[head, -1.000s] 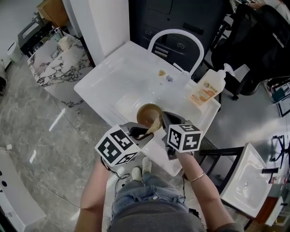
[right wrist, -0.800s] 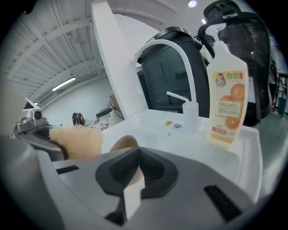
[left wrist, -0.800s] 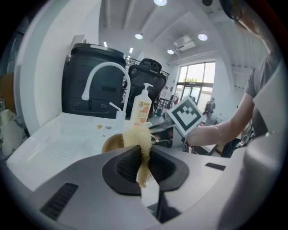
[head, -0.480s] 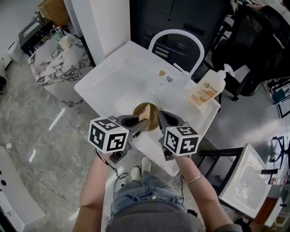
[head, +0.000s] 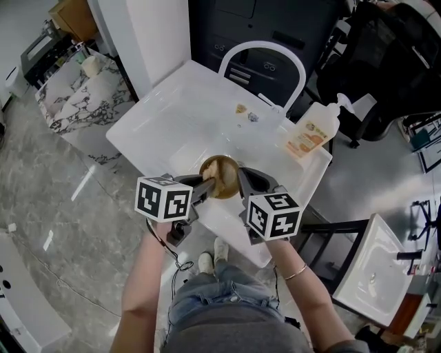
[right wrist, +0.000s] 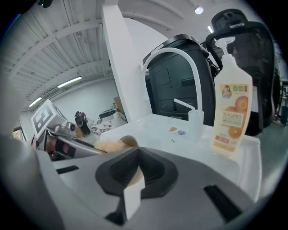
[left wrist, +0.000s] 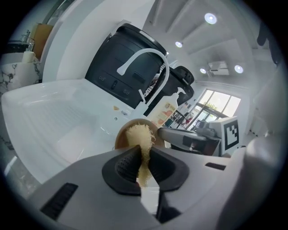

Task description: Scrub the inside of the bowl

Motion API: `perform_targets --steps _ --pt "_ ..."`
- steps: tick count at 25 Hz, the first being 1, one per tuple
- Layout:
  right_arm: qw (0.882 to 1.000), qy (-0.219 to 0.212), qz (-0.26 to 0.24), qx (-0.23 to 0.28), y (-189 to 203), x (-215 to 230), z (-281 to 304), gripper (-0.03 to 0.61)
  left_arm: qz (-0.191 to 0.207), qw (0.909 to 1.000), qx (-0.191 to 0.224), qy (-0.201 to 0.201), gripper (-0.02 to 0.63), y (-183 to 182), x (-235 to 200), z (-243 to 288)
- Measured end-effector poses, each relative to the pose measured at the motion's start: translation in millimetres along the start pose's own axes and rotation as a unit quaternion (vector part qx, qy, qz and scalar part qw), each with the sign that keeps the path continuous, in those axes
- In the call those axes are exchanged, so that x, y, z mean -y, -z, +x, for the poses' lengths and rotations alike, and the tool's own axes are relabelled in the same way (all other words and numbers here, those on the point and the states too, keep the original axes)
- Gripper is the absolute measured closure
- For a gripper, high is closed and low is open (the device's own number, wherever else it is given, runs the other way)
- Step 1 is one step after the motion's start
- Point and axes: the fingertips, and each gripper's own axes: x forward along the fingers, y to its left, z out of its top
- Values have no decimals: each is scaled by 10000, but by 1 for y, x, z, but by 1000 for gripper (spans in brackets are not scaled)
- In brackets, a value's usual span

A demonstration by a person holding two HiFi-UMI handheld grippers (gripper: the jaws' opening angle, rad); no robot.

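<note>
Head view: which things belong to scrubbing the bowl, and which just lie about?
In the job: bowl; scrub pad, held by left gripper; right gripper, gripping the bowl's rim.
Lying about: soap bottle; small scraps near the faucet.

A mock washing-up station in an office-like workroom: a white moulded sink unit (head: 148, 124) with an arched white tap (head: 262, 52) stands free on glossy grey stone floor (head: 62, 207), beside a dark grey drawer cabinet (head: 255, 21) and a black office chair (head: 393, 62), under long ceiling strip lights (right wrist: 67, 83).
</note>
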Motion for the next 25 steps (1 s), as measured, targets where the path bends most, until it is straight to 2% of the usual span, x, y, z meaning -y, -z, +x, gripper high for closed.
perform_targets --steps 17,25 --pt "9993 229 198 -216 10 10 10 565 50 9985 139 -529 568 0 -27 -19" --pt "9989 262 211 -327 15 12 12 565 343 9984 312 -335 569 -18 -22 -37"
